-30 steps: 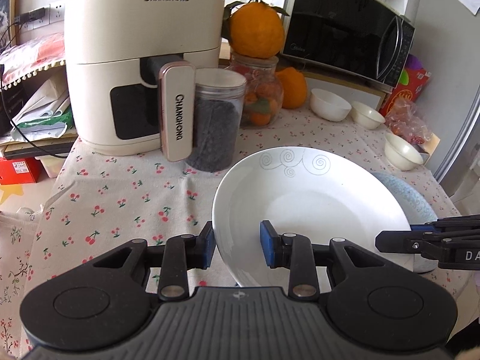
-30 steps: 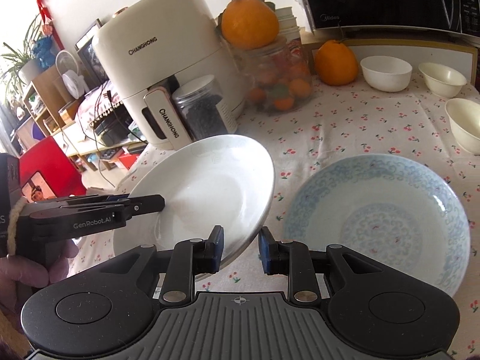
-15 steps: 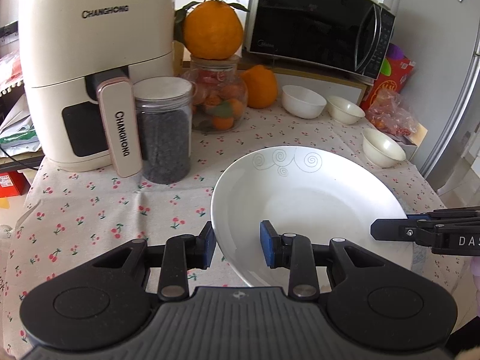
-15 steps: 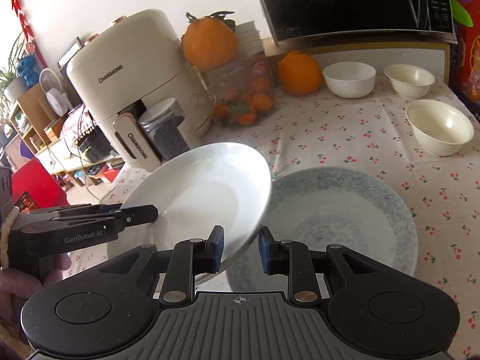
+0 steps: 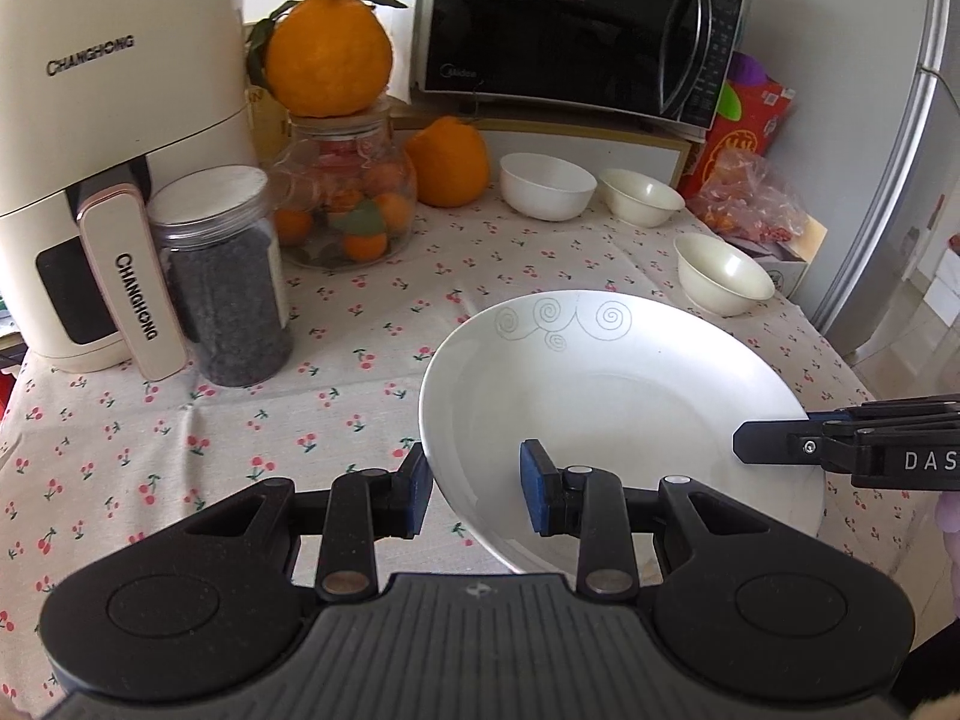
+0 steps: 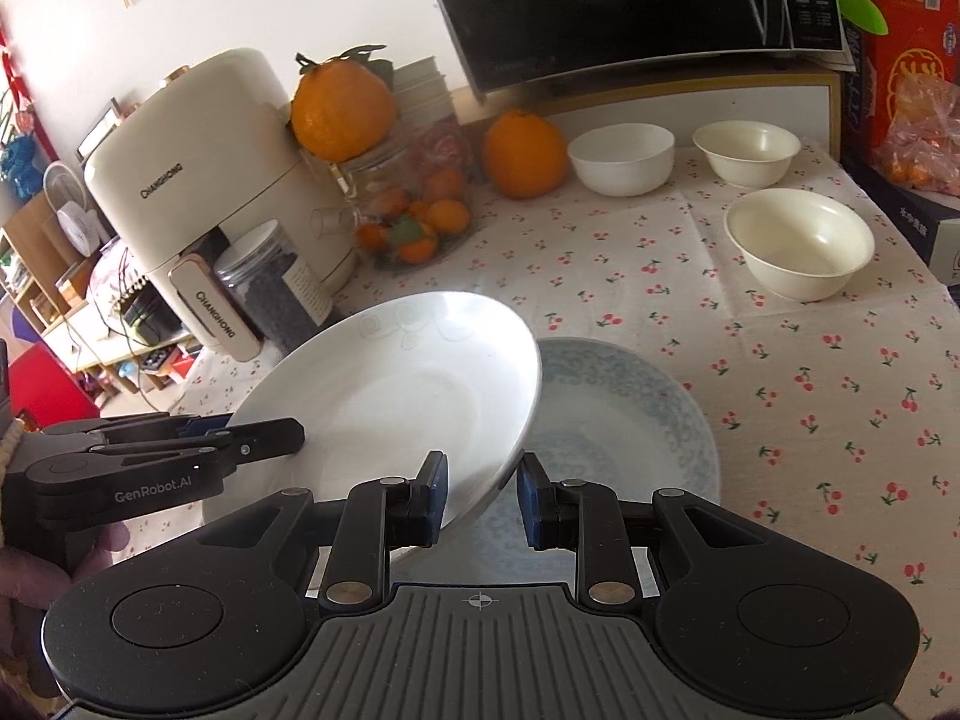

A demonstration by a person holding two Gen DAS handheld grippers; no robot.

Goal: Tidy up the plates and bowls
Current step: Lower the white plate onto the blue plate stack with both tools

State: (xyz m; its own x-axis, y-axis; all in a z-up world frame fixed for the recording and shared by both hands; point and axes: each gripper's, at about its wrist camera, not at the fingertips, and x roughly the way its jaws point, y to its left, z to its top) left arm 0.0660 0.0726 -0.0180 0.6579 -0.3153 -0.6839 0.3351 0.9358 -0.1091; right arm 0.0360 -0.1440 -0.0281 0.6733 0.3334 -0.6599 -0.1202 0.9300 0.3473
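Observation:
A white plate (image 5: 618, 414) with grey swirls is held above the table by both grippers. My left gripper (image 5: 474, 495) is shut on its near rim; the same plate shows in the right wrist view (image 6: 390, 402). My right gripper (image 6: 477, 498) is shut on its opposite rim. A pale blue patterned plate (image 6: 636, 420) lies on the cloth, partly under the white plate. Three small bowls stand at the back right: a white one (image 6: 621, 159), a cream one (image 6: 747, 153) and a larger cream one (image 6: 801, 243).
A cream air fryer (image 5: 90, 180), a dark-filled jar (image 5: 228, 282), a glass jar of oranges (image 5: 342, 210) topped by a large orange, and another orange (image 5: 447, 162) stand at the back left. A microwave (image 5: 576, 30) is behind. The table edge is at the right.
Both grippers have carried the white plate to the right, so that it now overlaps the blue plate. The air fryer has slid toward the left of both views.

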